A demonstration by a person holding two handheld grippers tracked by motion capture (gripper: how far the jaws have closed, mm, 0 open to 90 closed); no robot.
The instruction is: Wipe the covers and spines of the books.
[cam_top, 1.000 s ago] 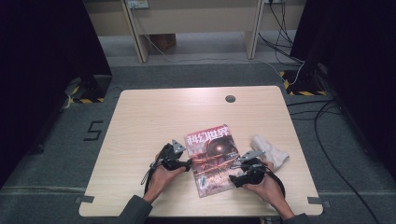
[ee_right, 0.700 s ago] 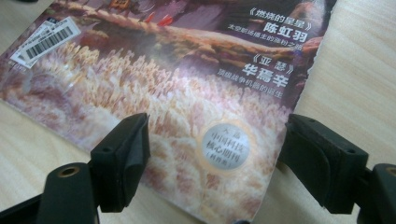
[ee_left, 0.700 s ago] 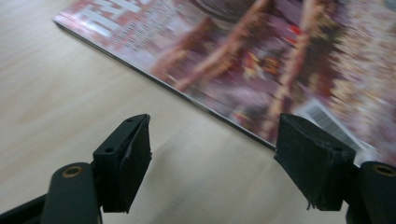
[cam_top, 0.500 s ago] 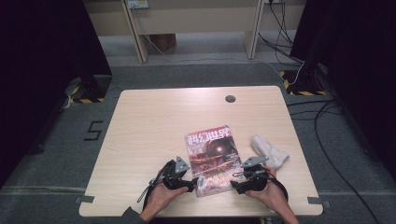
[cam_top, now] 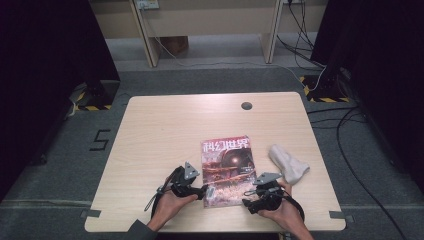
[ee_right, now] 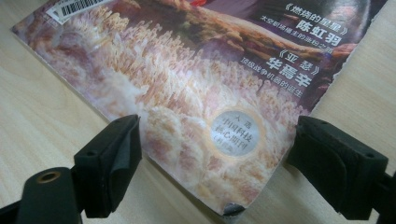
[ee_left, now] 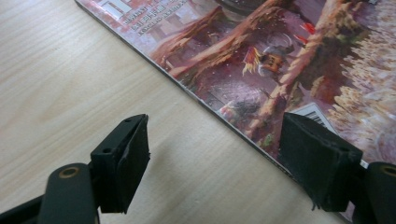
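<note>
I have both claws at the near edge of the surface (cam_top: 150, 135), one on each side of the magazine (cam_top: 227, 167), which lies flat and closed, cover up, a little right of the middle and close to the near edge. My left claw (ee_left: 215, 158) stands wide, its jaws having just been opening; the magazine's left edge runs diagonally between them, one jaw over bare wood and the other over the cover by the barcode, and nothing is pinched. My right claw (ee_right: 215, 158) is as wide as it goes, also just opened, and it straddles the magazine's near right corner with that worn corner tip lying free between the jaws, not gripped.

I judge the step in hand to be letting go and backing off, or re-taking the edges. To do it well I keep the jaws wide and level, so that no pad drags the cover or curls the corner, and draw both hands straight toward me rather than sideways. If I am to take hold again, I come in low at the edge, since the thin flat stack gives little to bite.

Farther off, a crumpled white cloth (cam_top: 288, 163) lies just beside the magazine's right edge, near my right hand (cam_top: 285, 212); a careless sweep would catch it. Near the far edge sits a small dark round cable hole (cam_top: 246, 105), well apart from everything.
</note>
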